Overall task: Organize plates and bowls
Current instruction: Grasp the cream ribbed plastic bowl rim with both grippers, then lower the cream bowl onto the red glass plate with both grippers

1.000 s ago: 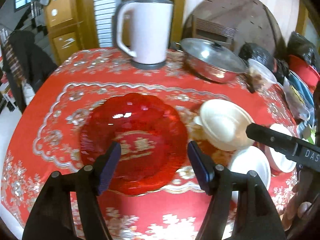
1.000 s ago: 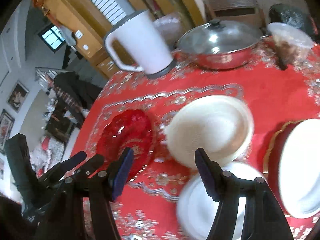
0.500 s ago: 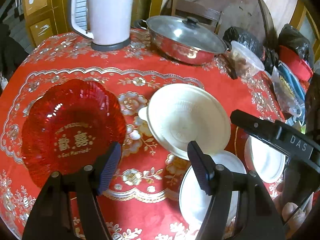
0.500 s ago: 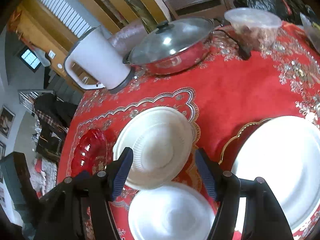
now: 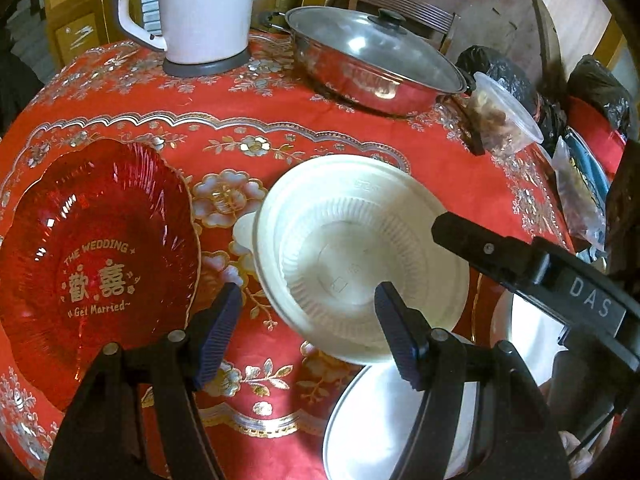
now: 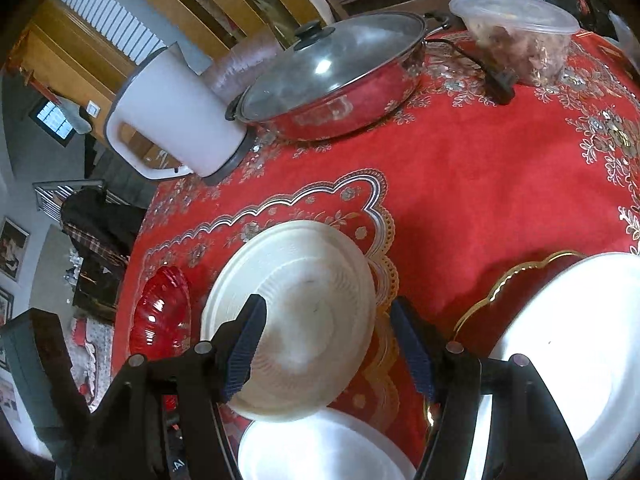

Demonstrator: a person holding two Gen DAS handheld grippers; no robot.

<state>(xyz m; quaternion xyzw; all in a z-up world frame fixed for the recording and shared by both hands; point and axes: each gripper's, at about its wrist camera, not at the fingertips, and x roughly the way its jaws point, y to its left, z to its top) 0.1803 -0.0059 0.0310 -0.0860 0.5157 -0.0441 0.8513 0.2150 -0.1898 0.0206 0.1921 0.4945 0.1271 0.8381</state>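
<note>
The red plate (image 5: 96,264) in the left wrist view carries gold lettering: "THE WEDDING" arched above two large Chinese characters, with "Get Married~" written below them. The black arm of the right tongs (image 5: 560,280), seen crossing that same view, bears the pale letters "DAS". In the right wrist view the red plate is too small for its lettering to be read

Yellow wooden cabinets (image 5: 76,36) and a wooden chair (image 5: 404,4) stand beyond the red-clothed table (image 5: 280,120).
</note>
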